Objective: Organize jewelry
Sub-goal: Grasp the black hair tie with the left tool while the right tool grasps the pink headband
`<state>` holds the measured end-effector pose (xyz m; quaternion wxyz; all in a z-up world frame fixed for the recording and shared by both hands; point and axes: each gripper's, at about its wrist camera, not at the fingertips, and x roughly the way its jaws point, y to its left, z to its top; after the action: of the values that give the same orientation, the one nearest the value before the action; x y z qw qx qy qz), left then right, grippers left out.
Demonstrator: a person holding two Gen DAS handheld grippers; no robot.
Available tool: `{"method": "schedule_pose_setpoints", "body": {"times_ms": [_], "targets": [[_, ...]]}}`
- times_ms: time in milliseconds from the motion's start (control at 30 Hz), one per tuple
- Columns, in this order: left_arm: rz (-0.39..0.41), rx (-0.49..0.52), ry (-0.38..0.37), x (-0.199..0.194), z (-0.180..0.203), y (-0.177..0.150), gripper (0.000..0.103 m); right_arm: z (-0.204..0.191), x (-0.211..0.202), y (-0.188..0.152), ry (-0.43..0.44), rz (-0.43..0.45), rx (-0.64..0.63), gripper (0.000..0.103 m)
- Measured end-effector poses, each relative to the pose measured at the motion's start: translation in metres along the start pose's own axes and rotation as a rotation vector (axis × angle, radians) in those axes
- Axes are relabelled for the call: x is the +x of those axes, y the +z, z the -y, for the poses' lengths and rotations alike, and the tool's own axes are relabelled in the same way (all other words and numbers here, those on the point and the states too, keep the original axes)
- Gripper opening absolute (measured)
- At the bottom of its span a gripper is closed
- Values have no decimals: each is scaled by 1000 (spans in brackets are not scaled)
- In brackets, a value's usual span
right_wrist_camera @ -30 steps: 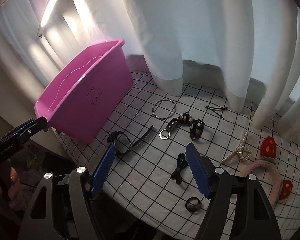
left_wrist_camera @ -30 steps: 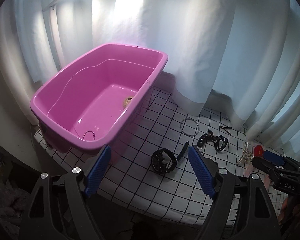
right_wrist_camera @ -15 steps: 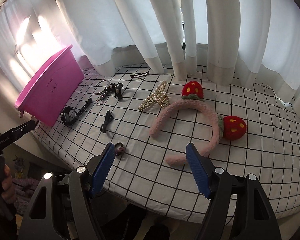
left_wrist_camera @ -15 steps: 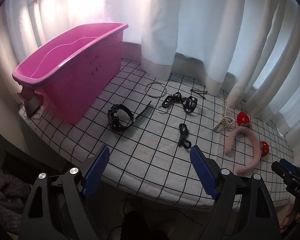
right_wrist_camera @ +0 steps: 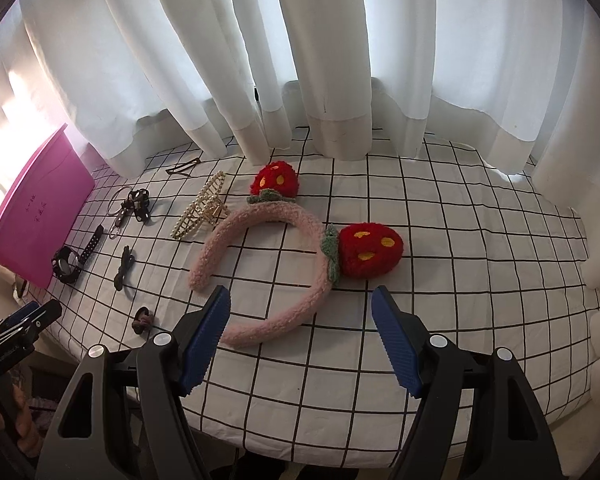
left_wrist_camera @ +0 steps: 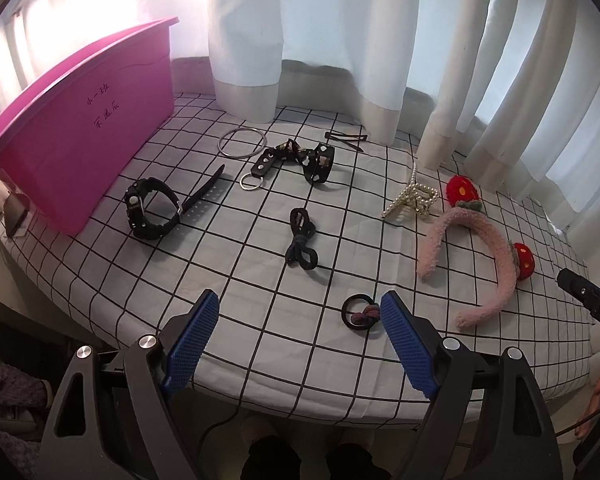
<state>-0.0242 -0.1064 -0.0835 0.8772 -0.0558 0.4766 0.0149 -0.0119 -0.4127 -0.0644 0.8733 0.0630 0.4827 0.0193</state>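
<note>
Surface: white black-grid cloth (right_wrist_camera: 440, 240) on a table, white curtains (right_wrist_camera: 340, 60) behind.
Right gripper (right_wrist_camera: 300, 340): jaws spread wide, holding nothing, hovering at the near table edge.
Left gripper (left_wrist_camera: 300, 344): jaws likewise apart and empty, at the near edge.
Nearest target, right: pink headband (right_wrist_camera: 312, 284) with strawberry pompoms, near end at 11 o'clock just beyond the left pad.
Nearest target, left: small hair tie (left_wrist_camera: 360, 314), at 1 o'clock just beside the right pad.
Mid field: dark knotted tie (left_wrist_camera: 300, 240), black watch (left_wrist_camera: 149, 212), pearl claw clip (left_wrist_camera: 414, 198).
Far field: studded strap (left_wrist_camera: 300, 160), metal ring (left_wrist_camera: 241, 142), hairpins (left_wrist_camera: 346, 138).
Destination: pink bin (left_wrist_camera: 79, 152), at 10 o'clock.
Likely step: select one item to pick.
Procedure: centre the band between the pads, descend to the cloth, close on the narrow fuzzy arc, not the pompom.
Caution: avoid pinching cloth; it would drag neighbouring items.
</note>
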Motion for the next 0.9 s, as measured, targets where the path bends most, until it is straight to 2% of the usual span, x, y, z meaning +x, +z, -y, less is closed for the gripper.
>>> {"method": "schedule_pose_setpoints", "body": {"times_ms": [200,467,767,900], "targets": [[-14,-109,84,20,22,-16,81,18,36,15,43,-44,-123,70],[-28,-269,186,44,38,-34,81,20,82,42,109,-79,-323,70],[-41,-300,229,71,54,-39,81,17,118,56,161,-106,-397,70],[-35,-296,241,80,59,-36,81,12,130,55,153,-109,-447,70]]}}
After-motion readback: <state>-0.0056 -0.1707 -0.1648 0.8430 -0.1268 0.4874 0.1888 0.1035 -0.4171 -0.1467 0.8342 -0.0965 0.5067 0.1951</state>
